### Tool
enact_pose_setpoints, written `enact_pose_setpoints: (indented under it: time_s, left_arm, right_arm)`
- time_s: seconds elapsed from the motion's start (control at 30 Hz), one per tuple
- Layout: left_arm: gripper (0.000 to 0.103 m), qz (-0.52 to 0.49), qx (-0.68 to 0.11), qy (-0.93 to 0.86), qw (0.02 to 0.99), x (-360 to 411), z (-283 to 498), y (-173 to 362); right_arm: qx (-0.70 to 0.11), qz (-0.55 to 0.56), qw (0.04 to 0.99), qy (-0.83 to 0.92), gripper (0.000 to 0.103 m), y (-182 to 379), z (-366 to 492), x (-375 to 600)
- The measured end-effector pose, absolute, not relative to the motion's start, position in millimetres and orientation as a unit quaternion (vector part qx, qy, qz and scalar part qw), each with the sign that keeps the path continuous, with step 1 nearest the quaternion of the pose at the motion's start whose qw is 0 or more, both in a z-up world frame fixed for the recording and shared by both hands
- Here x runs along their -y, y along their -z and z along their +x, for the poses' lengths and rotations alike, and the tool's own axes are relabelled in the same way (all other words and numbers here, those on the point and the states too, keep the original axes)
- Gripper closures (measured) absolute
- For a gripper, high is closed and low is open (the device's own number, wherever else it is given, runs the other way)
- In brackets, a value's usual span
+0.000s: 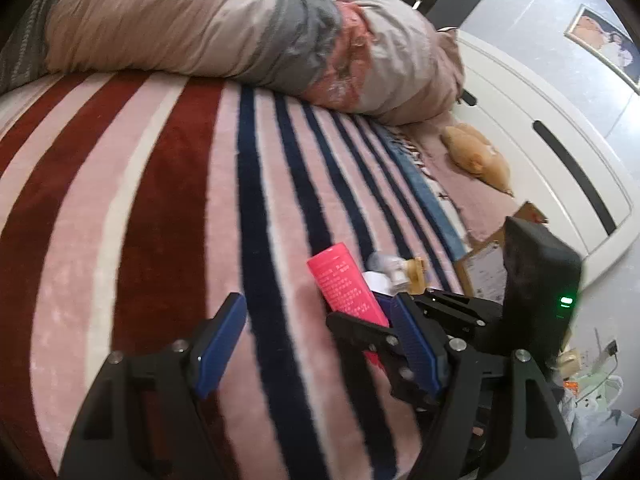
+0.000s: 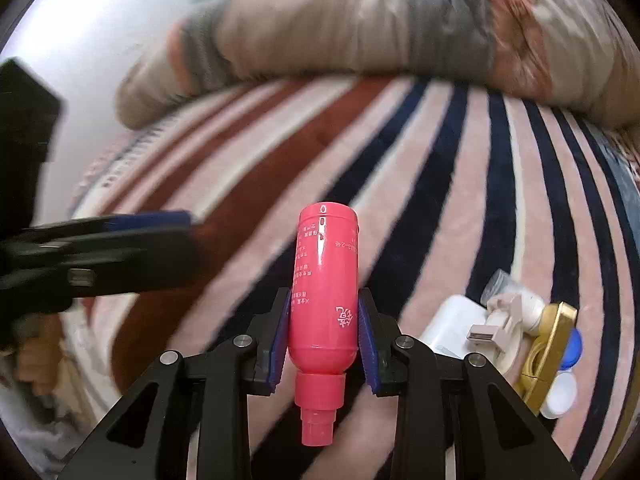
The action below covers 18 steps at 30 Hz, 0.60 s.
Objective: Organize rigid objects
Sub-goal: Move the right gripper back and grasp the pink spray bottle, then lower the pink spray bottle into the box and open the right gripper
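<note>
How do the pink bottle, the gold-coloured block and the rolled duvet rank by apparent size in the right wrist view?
1. Rolled duvet, largest.
2. Pink bottle, enlarged by sitting close to the lens in the right hand-held gripper.
3. Gold-coloured block, smallest, partly hidden.

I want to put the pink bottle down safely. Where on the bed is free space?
Free: the striped blanket between the rolled quilt and pink bottle. Crowded: lower right, around the white items and gold case.
</note>
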State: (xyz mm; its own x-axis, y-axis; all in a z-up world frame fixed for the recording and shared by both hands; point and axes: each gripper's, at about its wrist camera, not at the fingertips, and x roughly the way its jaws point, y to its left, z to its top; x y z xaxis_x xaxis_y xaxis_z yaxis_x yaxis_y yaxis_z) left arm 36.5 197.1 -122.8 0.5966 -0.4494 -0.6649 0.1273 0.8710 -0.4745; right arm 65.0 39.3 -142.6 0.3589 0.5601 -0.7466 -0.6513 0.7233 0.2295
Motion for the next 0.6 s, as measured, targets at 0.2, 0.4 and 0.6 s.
enact_pose_setpoints:
  time_s: [0.2,0.4,0.6]
  left_arm:
    - [0.035,-0.208,-0.374,0.231,0.874,-168,27,84]
    - [0.071,-0.184,-0.331,0.274,0.884,-119,16,32]
    - [0.074,-0.095,-0.283,0.297,0.907,-34,9,-26]
  right_arm:
    - [-0.354,-0.045,0.82,-0.447,0.076,86,26,-15]
    - [-0.283,-0.041,0.839,-0.463,0.076,41,-8,31]
    - [-0.244,-0.01,0.866,-0.436,0.076,4,-13,101]
